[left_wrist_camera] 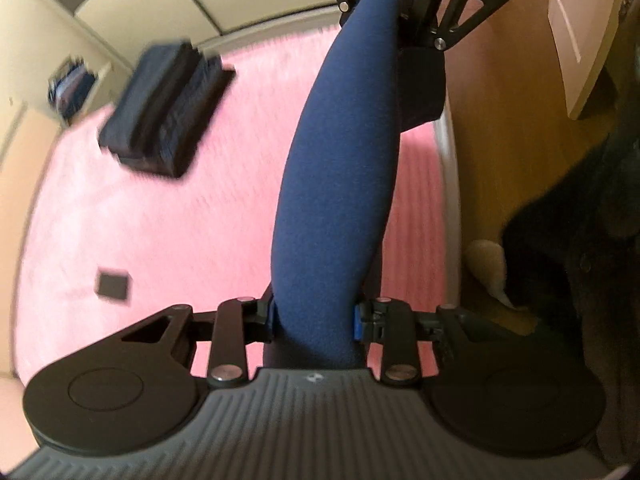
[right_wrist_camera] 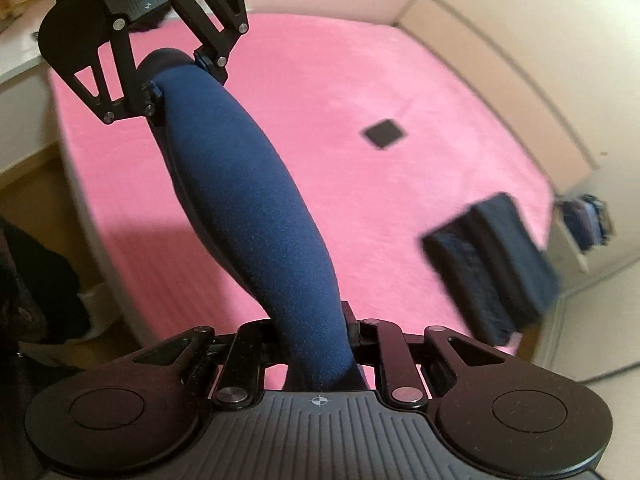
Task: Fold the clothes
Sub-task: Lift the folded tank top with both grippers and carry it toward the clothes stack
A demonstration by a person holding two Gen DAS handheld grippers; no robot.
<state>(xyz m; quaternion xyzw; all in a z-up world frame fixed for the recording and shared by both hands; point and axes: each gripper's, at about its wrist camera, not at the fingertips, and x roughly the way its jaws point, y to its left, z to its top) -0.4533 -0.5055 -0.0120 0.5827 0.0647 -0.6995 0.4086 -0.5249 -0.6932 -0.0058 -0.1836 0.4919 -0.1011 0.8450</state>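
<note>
A: While the dark blue fleece garment (left_wrist_camera: 340, 184) is being held off the pink plush bed cover (left_wrist_camera: 160, 220) as a taut band, which step is being carried out?

B: A lift is being made, it is judged. One end of the band is being clamped by the left gripper (left_wrist_camera: 316, 316), the other end by the right gripper (right_wrist_camera: 316, 344); cloth is being pinched between both pairs of jaws, which are standing nearly closed.

A: Where is the garment being kept relative to the bed?

B: It is being suspended over the bed's near edge, beside the wooden floor (left_wrist_camera: 520, 160). No part of the band is being seen to touch the cover; darker cloth is hanging below it, but its lower end is being hidden.

A: How are the tools being posed?

B: Both are being pointed steeply downward and toward each other, so that each is being caught at the top of the other's view, with the stretched cloth running between.

A: What else is being carried by the bed?

B: A folded stack of dark navy clothes (right_wrist_camera: 492, 268) is lying near a far corner, and a small black square (right_wrist_camera: 382, 133) is lying toward the middle, well apart from the stack.

A: What is being called for next?

B: Probably the garment is to be lowered flat onto the open cover, tension being kept even so the fold falls straight.
</note>
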